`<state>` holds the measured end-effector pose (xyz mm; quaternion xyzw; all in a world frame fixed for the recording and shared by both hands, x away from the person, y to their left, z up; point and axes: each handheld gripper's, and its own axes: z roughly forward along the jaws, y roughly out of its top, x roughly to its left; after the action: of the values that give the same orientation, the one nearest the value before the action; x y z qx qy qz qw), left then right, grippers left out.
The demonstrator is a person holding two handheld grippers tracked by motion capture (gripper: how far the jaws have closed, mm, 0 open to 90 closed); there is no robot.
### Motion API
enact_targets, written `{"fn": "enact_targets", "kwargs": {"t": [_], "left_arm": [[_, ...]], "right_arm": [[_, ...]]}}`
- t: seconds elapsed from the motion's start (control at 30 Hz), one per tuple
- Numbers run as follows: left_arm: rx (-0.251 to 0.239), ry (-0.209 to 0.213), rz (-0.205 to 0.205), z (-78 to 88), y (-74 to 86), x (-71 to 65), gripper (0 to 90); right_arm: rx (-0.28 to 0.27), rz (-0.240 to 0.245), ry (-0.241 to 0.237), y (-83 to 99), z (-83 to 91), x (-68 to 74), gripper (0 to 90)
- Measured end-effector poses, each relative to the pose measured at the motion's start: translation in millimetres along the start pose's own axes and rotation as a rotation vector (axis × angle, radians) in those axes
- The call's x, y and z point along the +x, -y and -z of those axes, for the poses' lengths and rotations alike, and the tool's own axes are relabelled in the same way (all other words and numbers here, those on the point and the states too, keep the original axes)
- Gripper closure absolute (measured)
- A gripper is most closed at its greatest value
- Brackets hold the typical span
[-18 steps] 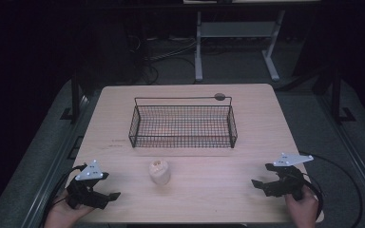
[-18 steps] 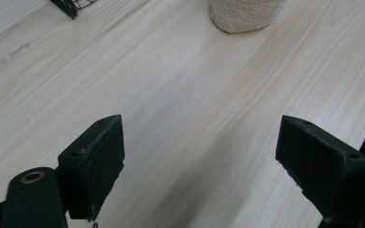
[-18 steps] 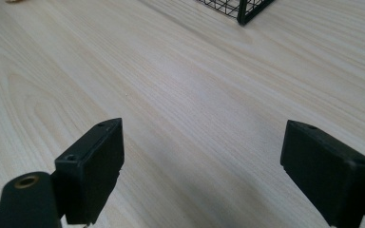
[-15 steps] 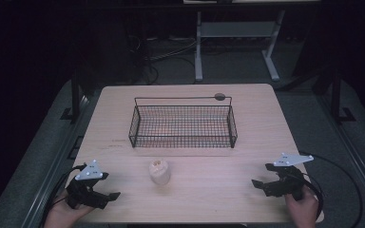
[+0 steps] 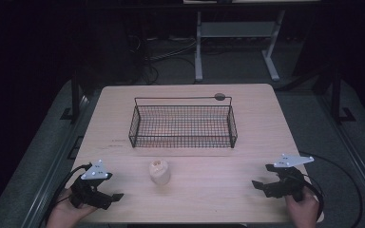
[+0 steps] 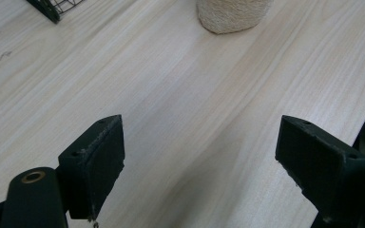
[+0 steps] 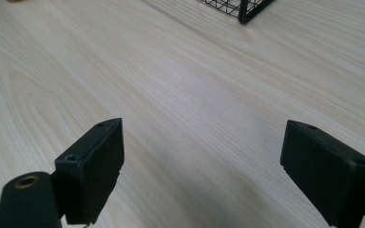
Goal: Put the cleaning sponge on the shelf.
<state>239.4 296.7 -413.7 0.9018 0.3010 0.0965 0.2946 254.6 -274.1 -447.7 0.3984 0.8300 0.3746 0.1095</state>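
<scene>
A small cream, rope-wound cylinder (image 5: 159,171) stands upright on the wooden table (image 5: 266,123), in front of a black wire basket (image 5: 182,124). My left gripper (image 5: 113,198) rests at the table's front left, open, jaws wide apart with nothing between them. In the left gripper view the cylinder's base (image 6: 233,14) sits ahead, beyond the jaws, and a basket corner (image 6: 52,8) shows at top left. My right gripper (image 5: 259,185) rests at the front right, open and empty. The right gripper view has bare wood between its jaws and a basket corner (image 7: 240,9) at the top.
A long handle with a round dark knob (image 5: 220,97) runs along the basket's far rim. Past the table, cables (image 5: 161,52) and a white frame stand (image 5: 233,33) lie on the dark floor. The table's edge is close beside each hand.
</scene>
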Motion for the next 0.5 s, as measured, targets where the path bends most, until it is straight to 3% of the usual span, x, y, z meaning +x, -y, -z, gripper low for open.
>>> {"fn": "enact_targets", "kwargs": {"t": [0.4,0.5], "left_arm": [[0.024,0.024,-0.047,-4.3,-19.3,-6.4,16.0],[0.040,0.030,-0.075,-6.5,-27.5,-8.6,16.0]], "right_arm": [[0.010,0.003,-0.006,0.0,-3.4,2.2,14.2],[0.012,0.005,-0.008,-0.2,-3.8,2.5,14.2]]}}
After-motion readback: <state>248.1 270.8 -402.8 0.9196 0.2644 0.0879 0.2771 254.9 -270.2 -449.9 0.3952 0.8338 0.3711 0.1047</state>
